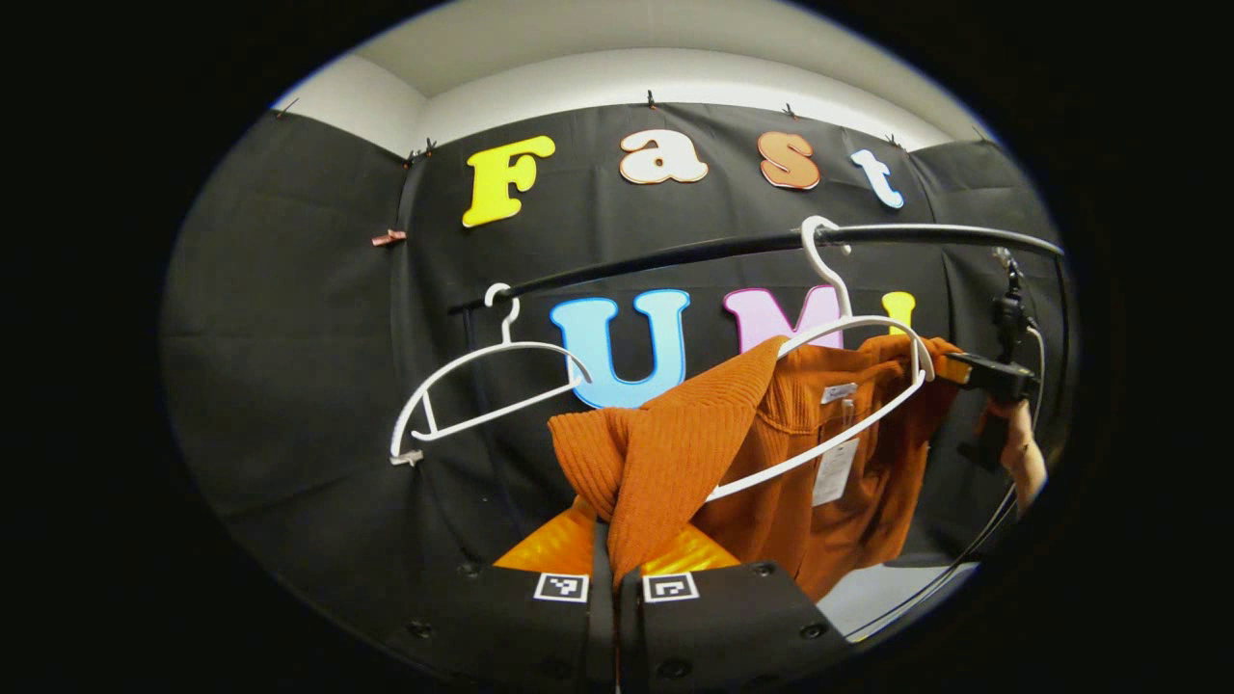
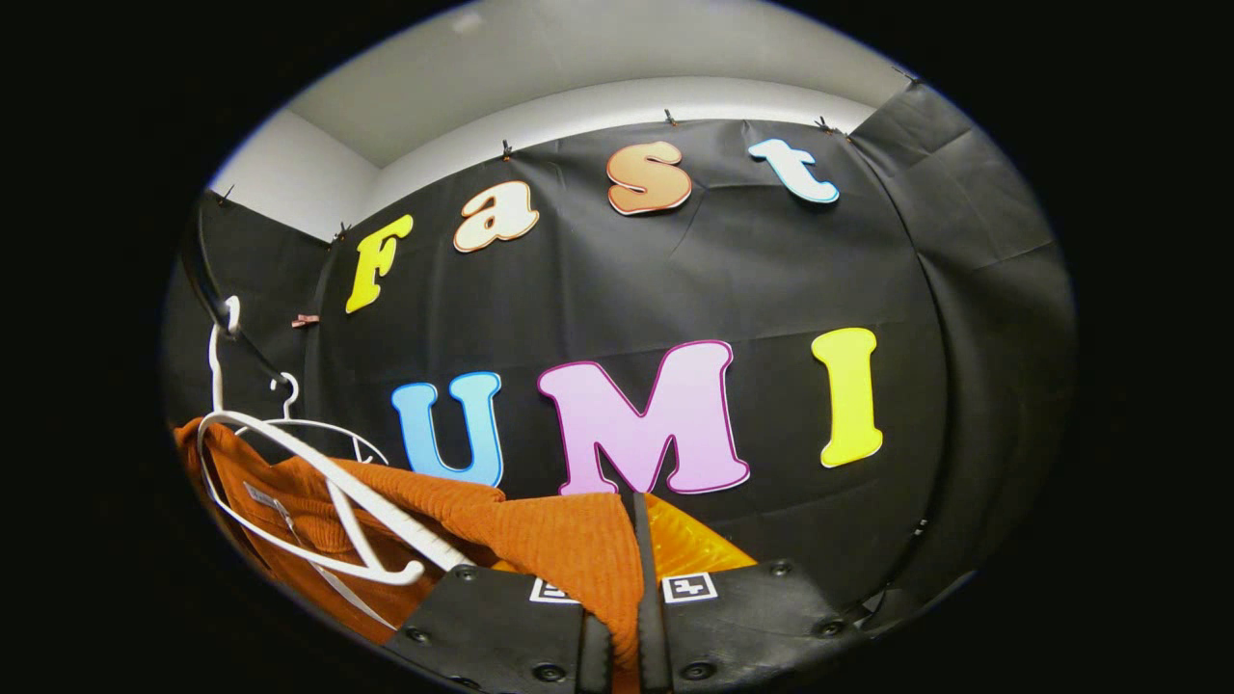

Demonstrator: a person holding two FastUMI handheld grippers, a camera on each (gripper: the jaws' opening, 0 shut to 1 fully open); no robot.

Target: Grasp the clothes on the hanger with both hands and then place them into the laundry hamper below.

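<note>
Left gripper view: the left gripper is clenched on a fold of the rust-orange ribbed knit garment; the cloth runs down into the narrow gap between both fingers and is pinched there. The garment is partly on a white plastic hanger, tilted, whose hook sits over the black horizontal clothes rail. The shoulder nearest this gripper is pulled off the hanger arm and drawn toward the camera. A white paper tag hangs inside the neckline. Further left on the rail hangs a second, bare white plastic hanger, also tilted. At the far right shoulder of the garment the other gripper and the hand holding it are visible, with a cable trailing below; its fingers sit at the cloth edge.

Right gripper view: the right gripper is closed on the same orange knit; a ridge of fabric passes between the two fingers, which press on it from both sides. The loaded hanger lies to the left, tilted, just beside the gripper body, with the garment draped beneath and across it. The bare hanger shows behind it.
</note>
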